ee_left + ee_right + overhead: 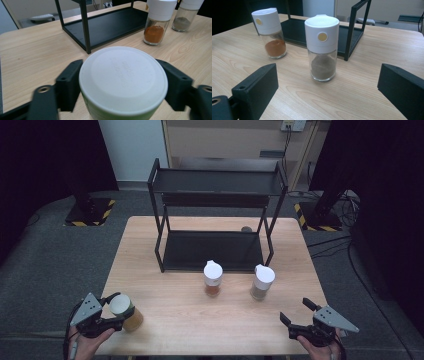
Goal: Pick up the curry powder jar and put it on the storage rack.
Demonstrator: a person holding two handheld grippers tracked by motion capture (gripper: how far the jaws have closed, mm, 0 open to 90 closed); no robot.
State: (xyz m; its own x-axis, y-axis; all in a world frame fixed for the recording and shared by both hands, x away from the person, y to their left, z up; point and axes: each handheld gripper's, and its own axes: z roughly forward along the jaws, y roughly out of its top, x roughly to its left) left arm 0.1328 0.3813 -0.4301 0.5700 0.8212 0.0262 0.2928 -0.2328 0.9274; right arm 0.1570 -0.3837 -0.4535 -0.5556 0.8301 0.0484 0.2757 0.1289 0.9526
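A jar with a flat white lid and a green label stands near the table's front left corner. My left gripper is shut on it, one black jaw pressed against each side just under the lid. At the front right, my right gripper stands open above bare wood. A little ahead of it is a glass shaker of grey-brown powder with a white cap. A second shaker, holding orange powder, stands farther left.
A black two-tier metal rack occupies the table's far half, both shelves bare. The orange shaker and the grey-brown shaker stand just in front of it. Light wood tabletop lies between the two grippers.
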